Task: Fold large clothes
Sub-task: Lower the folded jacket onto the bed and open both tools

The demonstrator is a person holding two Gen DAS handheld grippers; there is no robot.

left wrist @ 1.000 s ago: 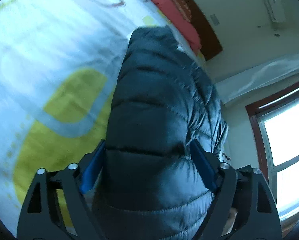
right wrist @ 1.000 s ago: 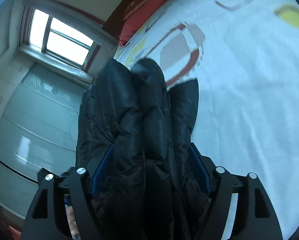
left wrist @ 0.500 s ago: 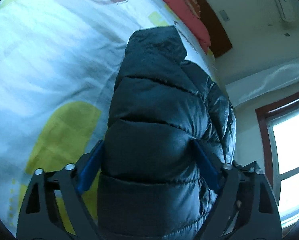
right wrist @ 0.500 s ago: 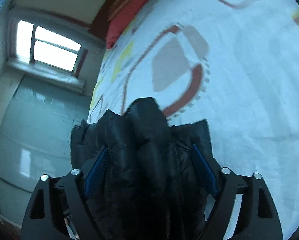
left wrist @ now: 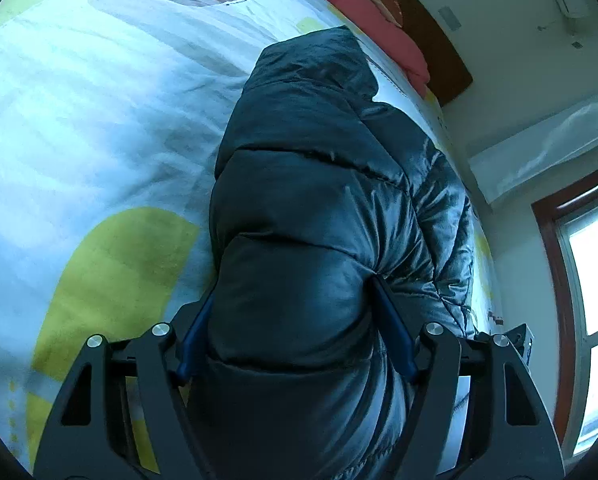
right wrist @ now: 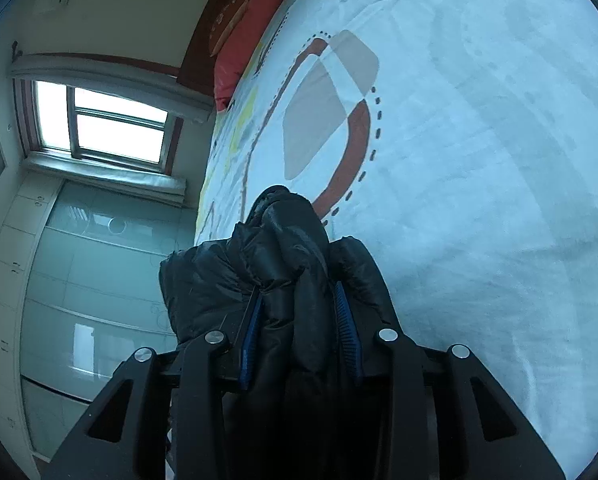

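A dark quilted puffer jacket [left wrist: 319,208] lies lengthwise on the bed, its hood end pointing toward the pillow. My left gripper [left wrist: 295,304] is shut on a thick bunch of the jacket, the fabric bulging over the blue pads. In the right wrist view my right gripper [right wrist: 297,300] is shut on a narrower bunched fold of the same jacket [right wrist: 283,248], just above the bed sheet [right wrist: 459,160]. The fingertips of both grippers are buried in the fabric.
The bed sheet [left wrist: 79,120] is white with yellow, grey and brown shapes. A red pillow [left wrist: 363,12] lies against the brown headboard. A window [right wrist: 107,124] and glass-fronted wardrobe [right wrist: 91,280] stand beside the bed.
Both grippers have come down toward the bed with the jacket. The right gripper's jaws have narrowed onto a smaller bunch. The jacket now lies more spread along the sheet.
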